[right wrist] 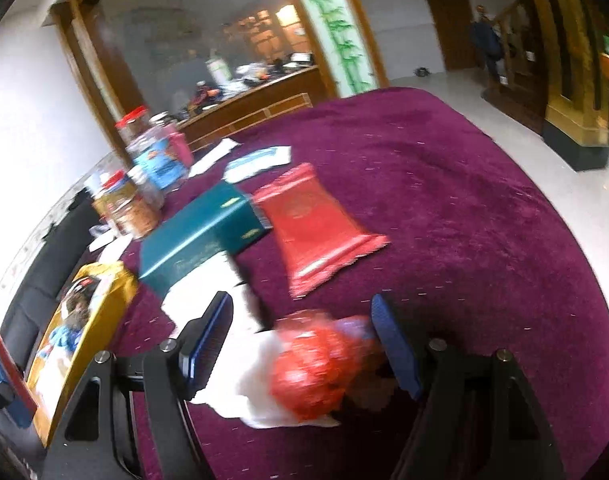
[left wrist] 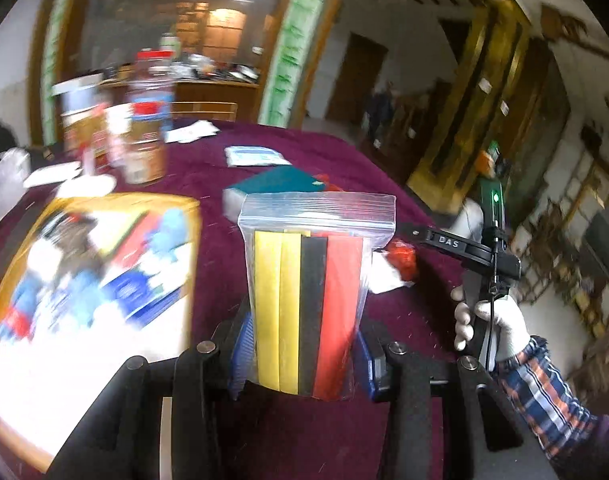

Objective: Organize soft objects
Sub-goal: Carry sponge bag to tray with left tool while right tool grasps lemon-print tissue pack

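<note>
My left gripper (left wrist: 302, 354) is shut on a clear zip bag (left wrist: 316, 280) of yellow, black and red strips, held upright above the purple tablecloth (left wrist: 312, 148). A yellow-rimmed tray (left wrist: 84, 280) with several soft items lies to its left. My right gripper (right wrist: 300, 344) is open, its blue pads either side of a red soft ball (right wrist: 316, 368) lying on white paper (right wrist: 248, 384). The ball also shows in the left wrist view (left wrist: 402, 258). A red packet (right wrist: 312, 228) lies beyond the right gripper. The right gripper's handle (left wrist: 488, 264) sits in a gloved hand.
A teal box (right wrist: 200, 240) lies left of the red packet, and shows in the left view (left wrist: 272, 188). Jars with red lids (right wrist: 136, 192) stand at the table's far left. White cards and a blue-white packet (left wrist: 254, 156) lie further back. The yellow tray (right wrist: 80, 320) is at left.
</note>
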Demonstrator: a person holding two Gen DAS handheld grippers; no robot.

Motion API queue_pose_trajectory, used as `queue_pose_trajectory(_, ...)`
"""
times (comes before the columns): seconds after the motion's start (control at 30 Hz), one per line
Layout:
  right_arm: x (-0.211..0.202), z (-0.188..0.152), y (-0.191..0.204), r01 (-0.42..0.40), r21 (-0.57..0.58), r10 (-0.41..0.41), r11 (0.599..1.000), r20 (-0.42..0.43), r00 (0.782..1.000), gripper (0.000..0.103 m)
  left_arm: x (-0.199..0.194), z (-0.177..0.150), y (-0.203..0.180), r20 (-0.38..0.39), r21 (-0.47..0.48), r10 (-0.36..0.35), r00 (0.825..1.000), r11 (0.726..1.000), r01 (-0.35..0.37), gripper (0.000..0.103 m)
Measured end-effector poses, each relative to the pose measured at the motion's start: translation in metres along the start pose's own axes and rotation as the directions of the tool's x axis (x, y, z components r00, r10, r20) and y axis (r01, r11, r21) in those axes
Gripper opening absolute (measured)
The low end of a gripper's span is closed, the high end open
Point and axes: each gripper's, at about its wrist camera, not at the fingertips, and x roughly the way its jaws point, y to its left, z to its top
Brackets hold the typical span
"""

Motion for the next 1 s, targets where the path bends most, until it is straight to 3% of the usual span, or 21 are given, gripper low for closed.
queue_pose_trajectory(0.13, 0.005, 0.005, 0.027, -0.099, -0.005, 0.098, 0.995, -0.082, 0.992, 0.076, -0.041, -0.023, 0.05, 0.023, -0.103, 0.1, 0.995, 0.99, -0.097, 0.045)
queue_pose_trajectory(0.3, 0.034, 0.022, 0.077, -0.064, -0.107, 0.04, 0.992, -0.209, 0.977, 0.082, -0.066, -0.05, 0.105, 0.017, -0.219, 0.173, 0.985, 0.962, -0.166, 0.045)
queue_pose_trajectory(0.47, 0.066, 0.029, 0.105, -0.014, -0.229, -0.054, 0.973, -0.286, 0.957, 0.082, -0.076, -0.067, 0.128, 0.041, -0.274, 0.167, 0.985, 0.95, -0.15, 0.046)
queue_pose_trajectory(0.63, 0.102, 0.031, 0.125, 0.034, -0.397, -0.166, 0.917, -0.302, 0.939, 0.084, -0.076, -0.068, 0.14, 0.053, -0.282, 0.148, 0.988, 0.951, -0.127, 0.045)
queue_pose_trajectory(0.77, 0.131, 0.026, 0.131, 0.021, -0.44, -0.198, 0.898, -0.362, 0.911, 0.084, -0.078, -0.07, 0.141, 0.051, -0.275, 0.14, 0.989, 0.954, -0.121, 0.045)
queue_pose_trajectory(0.83, 0.141, 0.018, 0.137, 0.035, -0.493, -0.241, 0.869, -0.361, 0.901, 0.085, -0.078, -0.07, 0.142, 0.049, -0.277, 0.135, 0.99, 0.954, -0.116, 0.046)
queue_pose_trajectory(0.87, 0.143, 0.015, 0.138, 0.039, -0.507, -0.252, 0.861, -0.359, 0.898, 0.084, -0.078, -0.071, 0.142, 0.047, -0.279, 0.135, 0.99, 0.953, -0.117, 0.046)
queue_pose_trajectory(0.9, 0.145, 0.013, 0.138, 0.049, -0.516, -0.266, 0.855, -0.358, 0.895, 0.078, -0.078, -0.071, 0.143, 0.046, -0.281, 0.137, 0.99, 0.952, -0.118, 0.046)
queue_pose_trajectory(1.0, 0.138, 0.014, 0.135, 0.065, -0.501, -0.261, 0.863, -0.331, 0.907, 0.074, -0.077, -0.07, 0.143, 0.042, -0.289, 0.139, 0.989, 0.95, -0.121, 0.045)
